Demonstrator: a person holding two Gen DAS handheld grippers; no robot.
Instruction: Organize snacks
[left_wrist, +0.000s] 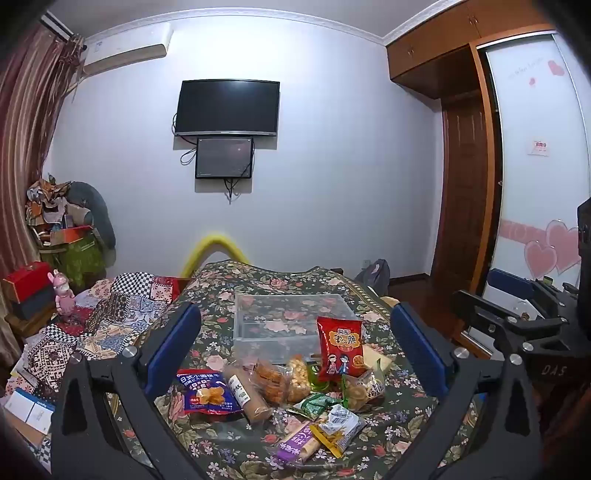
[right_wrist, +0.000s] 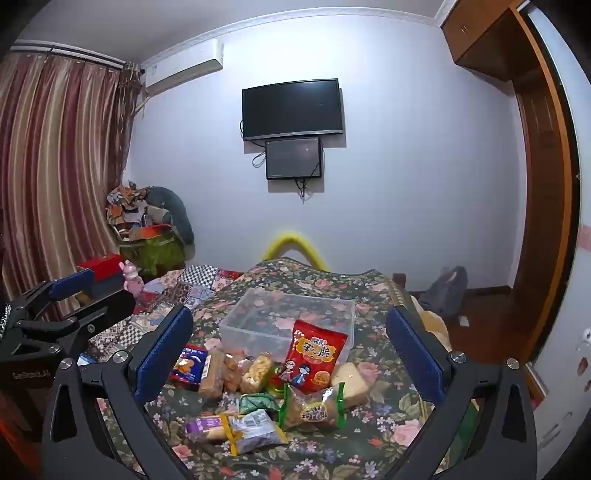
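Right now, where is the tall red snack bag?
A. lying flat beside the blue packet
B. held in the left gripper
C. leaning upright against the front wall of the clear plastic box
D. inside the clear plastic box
C: the red snack bag stands upright, its back against the front wall of the clear plastic box, outside it.

- Pale bluish-white plaster wall (left_wrist: 332, 147) straight ahead, white moulded cornice (left_wrist: 221, 18) along the ceiling line.
- Black flat-screen television (left_wrist: 226, 107) mounted on the wall; smaller black monitor (left_wrist: 224, 158) directly under it, cables hanging below.
- White wall-mounted air conditioner (left_wrist: 125, 51) high at left.
- Striped red-and-beige curtains (right_wrist: 59, 158) cover the left side.
- Brown wooden wardrobe with overhead cabinets (left_wrist: 454, 48) at right; frosted sliding door with pink heart decals (left_wrist: 535, 184) beside it.
- Dark wooden floor (right_wrist: 487, 317) near the wardrobe.
- Dark floral-print bedspread (left_wrist: 280, 277) over the bed; patchwork quilt (left_wrist: 122, 306) at left.
- Cluttered pile of boxes and cloth (right_wrist: 147, 218) in the corner.
- Light dim, cool.
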